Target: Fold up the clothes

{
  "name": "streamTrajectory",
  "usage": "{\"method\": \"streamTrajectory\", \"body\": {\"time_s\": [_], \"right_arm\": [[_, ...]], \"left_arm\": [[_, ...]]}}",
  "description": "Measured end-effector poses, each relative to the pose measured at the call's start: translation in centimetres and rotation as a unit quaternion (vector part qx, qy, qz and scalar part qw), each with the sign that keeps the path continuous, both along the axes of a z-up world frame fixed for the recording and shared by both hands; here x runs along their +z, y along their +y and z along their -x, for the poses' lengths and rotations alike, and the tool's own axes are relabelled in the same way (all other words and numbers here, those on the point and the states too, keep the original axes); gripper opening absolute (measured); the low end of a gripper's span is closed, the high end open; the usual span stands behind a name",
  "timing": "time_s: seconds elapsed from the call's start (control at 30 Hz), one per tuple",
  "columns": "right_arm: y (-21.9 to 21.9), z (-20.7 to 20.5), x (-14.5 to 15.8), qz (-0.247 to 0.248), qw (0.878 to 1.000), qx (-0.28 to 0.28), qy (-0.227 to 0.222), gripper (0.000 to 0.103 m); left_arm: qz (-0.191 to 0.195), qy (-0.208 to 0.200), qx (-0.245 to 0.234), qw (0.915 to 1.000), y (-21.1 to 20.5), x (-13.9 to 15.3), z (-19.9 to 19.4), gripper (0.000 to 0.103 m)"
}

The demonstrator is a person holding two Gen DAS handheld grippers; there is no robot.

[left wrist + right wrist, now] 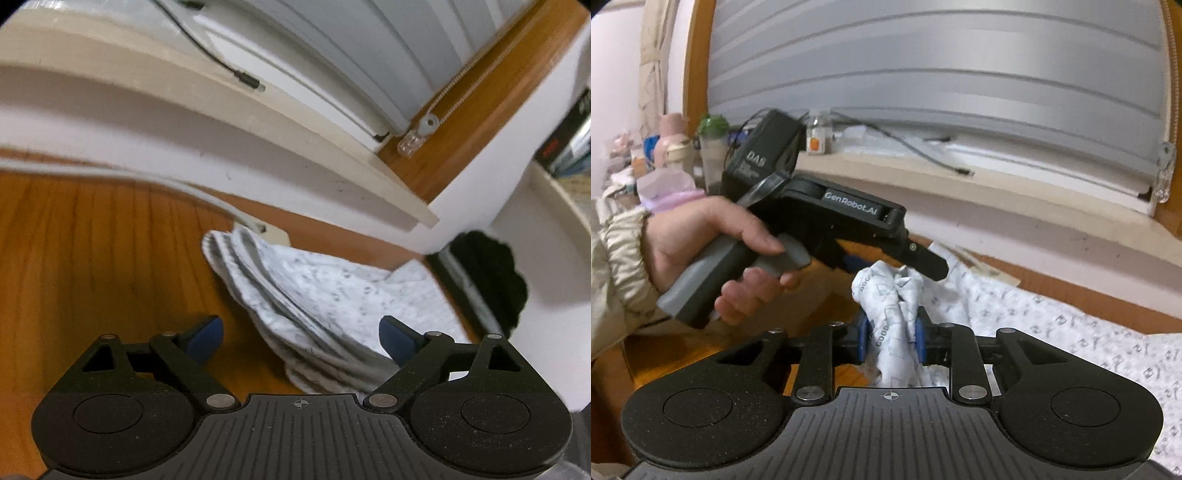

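A white garment with a small grey print lies on the wooden table, folded in layers in the left wrist view and spread to the right in the right wrist view. My left gripper is open, its blue pads either side of the garment's near edge, holding nothing. My right gripper is shut on a bunched-up part of the garment, lifted off the table. The left gripper also shows in the right wrist view, held in a hand just beyond the bunched cloth.
A wooden table carries the garment. A white window sill with a black cable runs behind. A dark object sits at the right wall. Bottles and clutter stand at the far left of the sill.
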State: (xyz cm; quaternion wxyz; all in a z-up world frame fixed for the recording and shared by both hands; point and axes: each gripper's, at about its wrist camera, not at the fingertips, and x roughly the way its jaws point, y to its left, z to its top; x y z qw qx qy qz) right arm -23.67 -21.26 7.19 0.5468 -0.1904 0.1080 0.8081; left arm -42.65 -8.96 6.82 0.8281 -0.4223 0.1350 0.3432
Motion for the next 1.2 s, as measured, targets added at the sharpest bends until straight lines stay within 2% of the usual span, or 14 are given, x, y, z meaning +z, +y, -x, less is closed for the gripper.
{"method": "streamTrajectory", "body": {"time_s": [0.17,0.4,0.53,0.63,0.83,0.87,0.9,0.97,1.03,1.1,1.2], "right_arm": [[-0.1,-0.6,0.4,-0.013,1.000,-0.006,0.000,0.025],[-0.1,-0.7,0.4,-0.019,1.000,-0.005,-0.004,0.025],[-0.2,-0.5,0.4,-0.019,1.000,-0.002,-0.011,0.025],[-0.2,-0.3,0.3,-0.018,1.000,-0.001,-0.012,0.025],[-0.6,-0.1,0.4,-0.025,1.000,0.001,-0.018,0.025],[-0.7,-0.1,0.4,-0.027,0.999,0.001,-0.019,0.025],[-0.8,-0.2,0.4,-0.028,0.999,0.001,-0.019,0.025],[-1.0,-0.3,0.5,-0.028,0.999,0.002,-0.021,0.025],[-1.1,-0.3,0.7,-0.030,0.999,0.002,-0.020,0.025],[-1.3,-0.4,0.9,-0.034,0.999,0.003,-0.018,0.025],[-1.5,-0.5,1.0,-0.037,0.999,0.006,-0.019,0.025]], "left_arm": [[0.071,-0.056,0.003,0.9959,0.3,-1.3,-0.4,0.092],[0.109,-0.107,0.028,0.9879,-1.1,-1.7,-0.2,0.092],[0.120,-0.120,0.064,0.9834,-2.7,-1.7,0.2,0.093],[0.129,-0.145,0.094,0.9764,-3.3,-1.9,0.6,0.098],[0.142,-0.173,0.076,0.9716,-2.6,-2.3,-0.9,0.095],[0.139,-0.170,0.074,0.9728,-2.2,-2.3,-1.1,0.090],[0.137,-0.166,0.072,0.9739,-1.8,-2.3,-1.4,0.078],[0.136,-0.156,0.068,0.9760,-0.7,-2.5,-1.8,0.060],[0.135,-0.143,0.068,0.9780,0.6,-2.6,-1.8,0.049],[0.132,-0.136,0.079,0.9787,1.9,-2.6,-1.5,0.032],[0.116,-0.132,0.074,0.9818,3.1,-1.9,-1.4,0.018]]}}
